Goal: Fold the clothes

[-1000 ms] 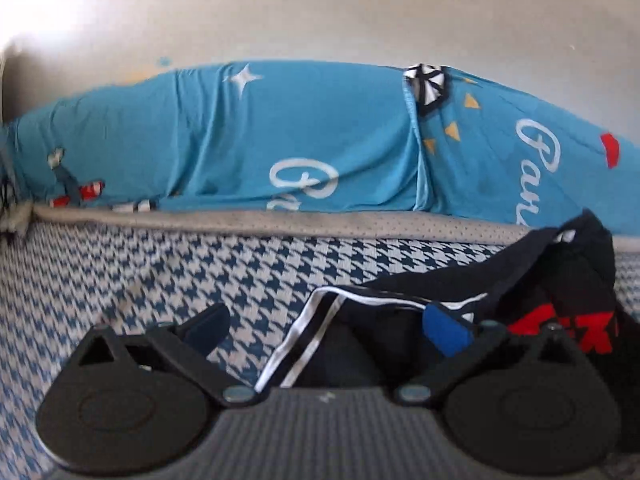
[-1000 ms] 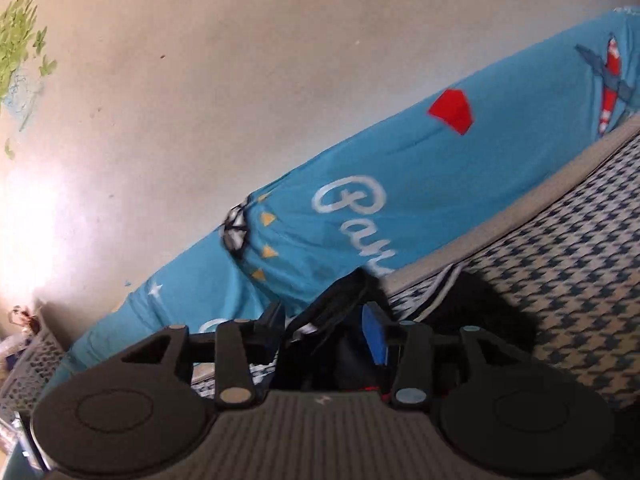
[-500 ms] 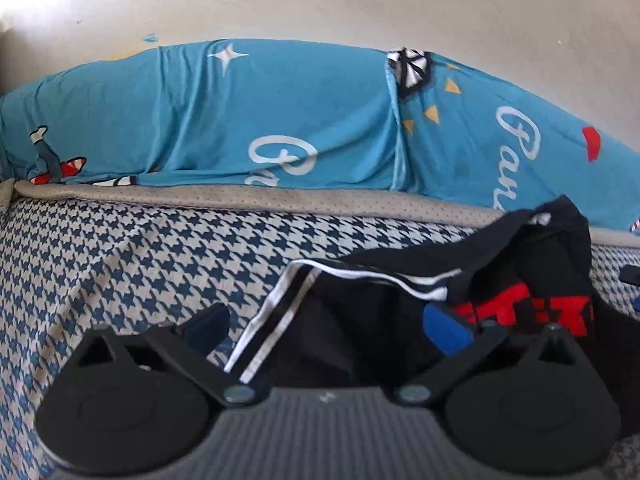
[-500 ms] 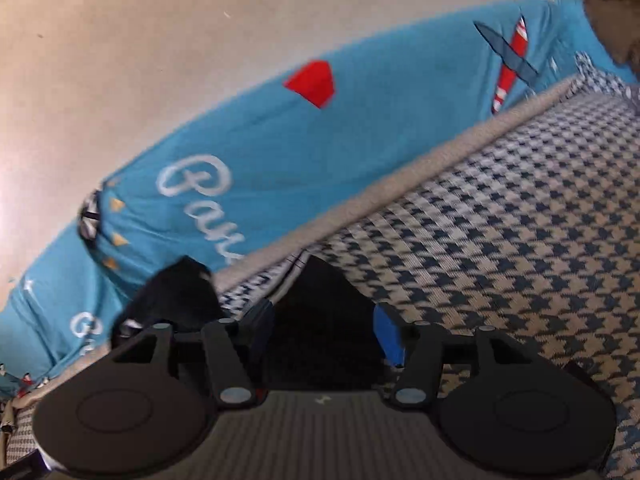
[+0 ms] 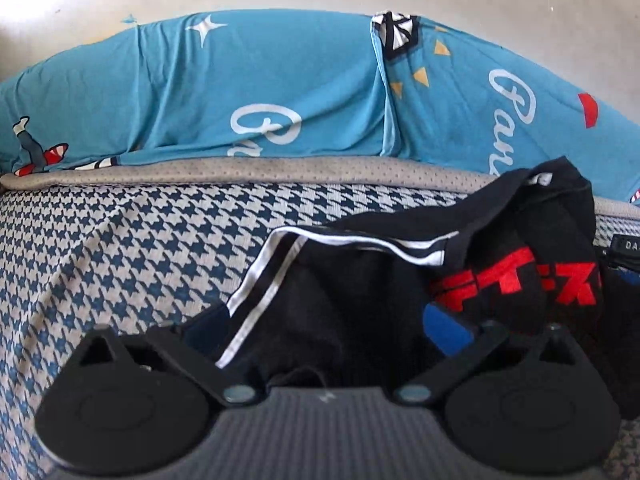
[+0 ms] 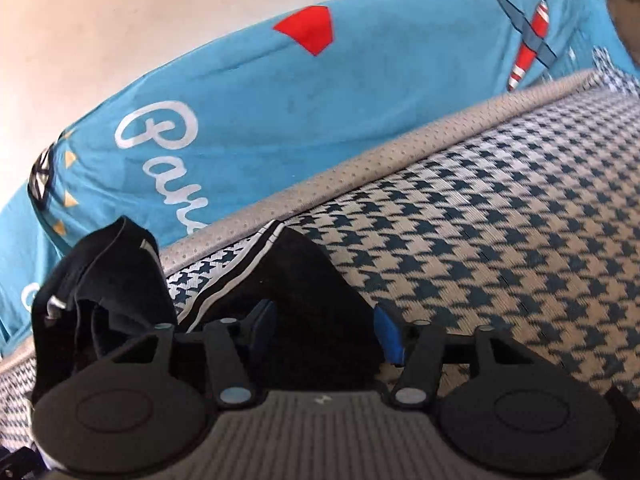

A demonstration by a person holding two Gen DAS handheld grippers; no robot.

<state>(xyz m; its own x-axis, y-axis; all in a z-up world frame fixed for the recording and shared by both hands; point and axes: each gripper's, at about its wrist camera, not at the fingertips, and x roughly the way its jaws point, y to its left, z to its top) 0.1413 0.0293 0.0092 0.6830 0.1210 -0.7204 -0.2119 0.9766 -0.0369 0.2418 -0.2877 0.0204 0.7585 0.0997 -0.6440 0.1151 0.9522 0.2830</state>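
Note:
A black garment (image 5: 360, 292) with white side stripes and a red print lies crumpled on the houndstooth bed cover (image 5: 120, 256). My left gripper (image 5: 324, 320) is open wide, its fingers on either side of the garment's striped edge without pinching it. In the right wrist view the same black garment (image 6: 312, 280) fills the narrower gap of my right gripper (image 6: 324, 324), which is shut on a thick fold of it. A loose bunch of the cloth (image 6: 104, 280) rises to the left of that gripper. The right gripper's edge (image 5: 624, 280) shows at the far right of the left wrist view.
Blue printed pillows (image 5: 260, 92) line the wall at the head of the bed, behind a grey mattress border (image 5: 240, 170). Houndstooth cover (image 6: 500, 220) stretches to the right of the garment. A pale wall (image 6: 120, 20) stands behind.
The right gripper swung right and down toward the cover with the cloth in it. The garment spread out, showing more of its red print. The left gripper stayed open and moved in a little.

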